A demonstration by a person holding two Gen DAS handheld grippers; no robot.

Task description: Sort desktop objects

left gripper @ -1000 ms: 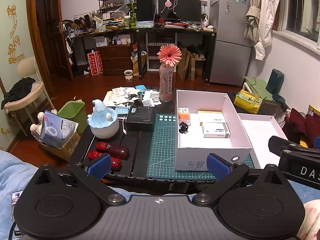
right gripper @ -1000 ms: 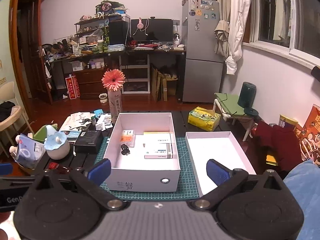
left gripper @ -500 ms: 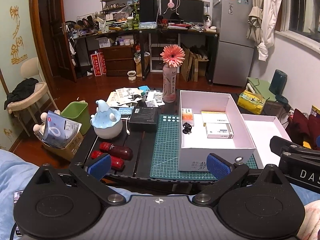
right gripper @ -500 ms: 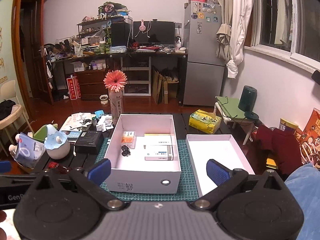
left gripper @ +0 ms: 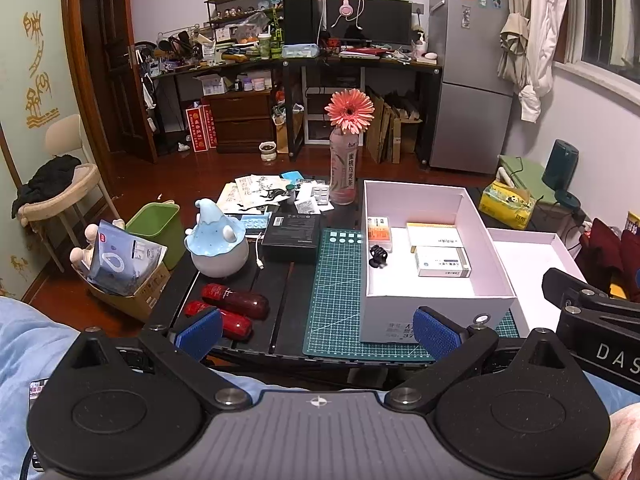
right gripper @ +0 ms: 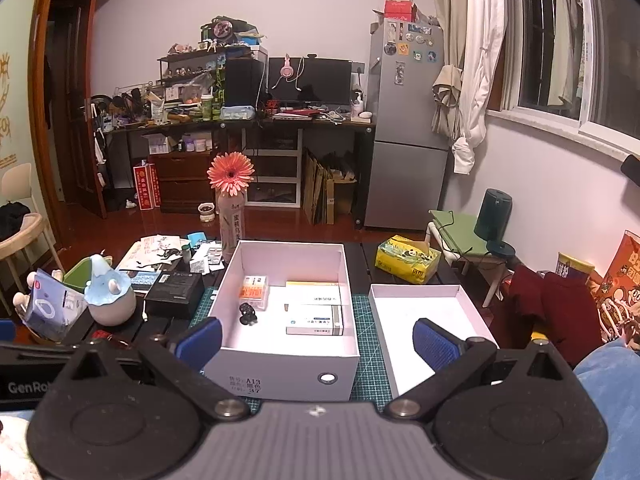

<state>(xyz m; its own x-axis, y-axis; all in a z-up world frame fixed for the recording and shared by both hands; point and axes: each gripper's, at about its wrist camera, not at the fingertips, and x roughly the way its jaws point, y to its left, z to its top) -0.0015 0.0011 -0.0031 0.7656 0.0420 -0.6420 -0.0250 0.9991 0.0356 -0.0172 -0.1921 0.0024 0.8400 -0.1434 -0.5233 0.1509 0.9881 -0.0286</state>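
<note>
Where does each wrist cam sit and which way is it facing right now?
Left wrist: on the left gripper, facing forward over the table's left half, red bottles near; open fingers and the other gripper's body show.
Right wrist: on the right gripper, facing the white box and its lid; open fingers show.
Shared: box, flower bottle, fridge.

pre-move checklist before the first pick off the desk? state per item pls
1. Left gripper open, nothing between its pads: ok.
2. Right gripper open, nothing held: ok.
3. White box has bare floor at the near end: ok.
4. Lid lies beside the box, not over it: ok.
5. Red tubes unobstructed from above, near the left gripper: ok.
6. Cable by the black box, whether it snags: cannot tell.
</note>
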